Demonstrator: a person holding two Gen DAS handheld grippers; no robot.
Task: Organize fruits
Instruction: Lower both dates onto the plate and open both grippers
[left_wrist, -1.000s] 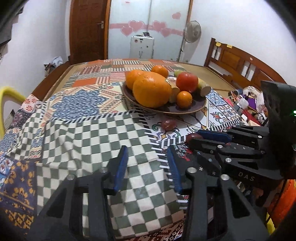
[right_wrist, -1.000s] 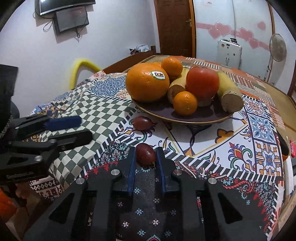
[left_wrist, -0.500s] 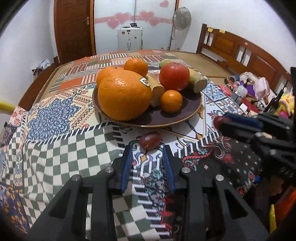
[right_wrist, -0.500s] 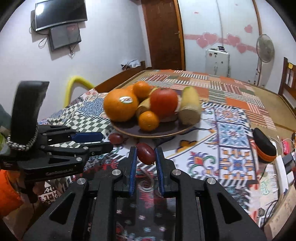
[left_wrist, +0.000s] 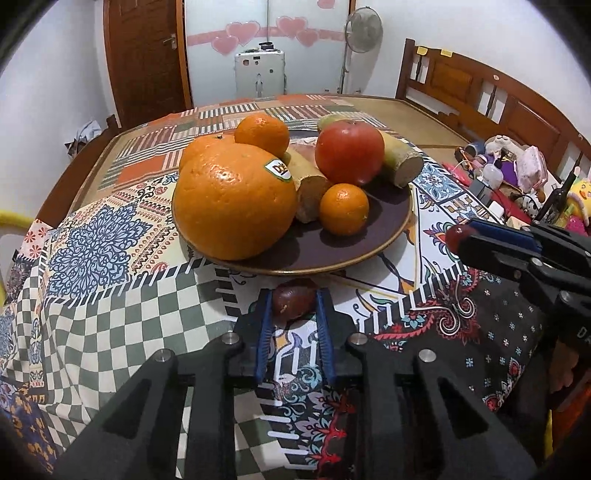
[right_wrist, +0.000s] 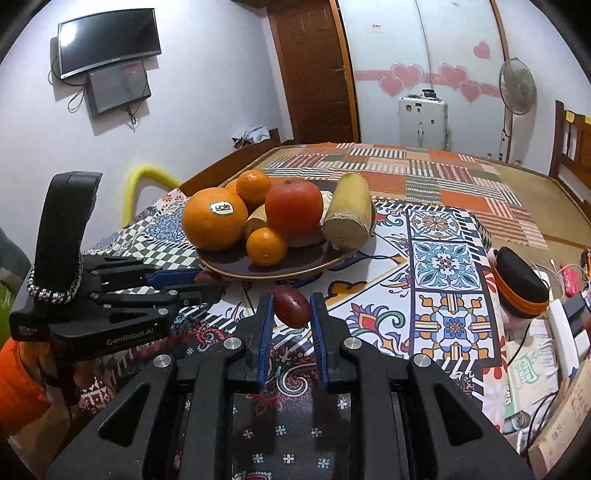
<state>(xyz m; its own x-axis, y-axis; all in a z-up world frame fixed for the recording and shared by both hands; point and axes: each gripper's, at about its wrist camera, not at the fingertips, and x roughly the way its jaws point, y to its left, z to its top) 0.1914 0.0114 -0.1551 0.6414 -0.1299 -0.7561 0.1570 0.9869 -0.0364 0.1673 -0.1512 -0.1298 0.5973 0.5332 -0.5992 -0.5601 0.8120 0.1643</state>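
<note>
A dark brown plate (left_wrist: 391, 236) holds a big orange (left_wrist: 232, 203), two small oranges, a red fruit (left_wrist: 349, 153) and cut sugarcane pieces. My left gripper (left_wrist: 293, 304) is shut on a small dark red fruit (left_wrist: 293, 301) lying on the cloth just in front of the plate. My right gripper (right_wrist: 291, 304) is shut on another dark red fruit (right_wrist: 291, 304), held above the table to the right of the plate; it also shows in the left wrist view (left_wrist: 456, 236).
A patterned tablecloth (left_wrist: 110, 295) covers the table. A black and orange case (right_wrist: 521, 284) and cluttered items lie at the right edge. A wooden bed frame (left_wrist: 498, 103) stands beyond.
My left gripper moved forward to the plate and closed on the dark red fruit on the cloth. My right gripper lifted its fruit and drew back.
</note>
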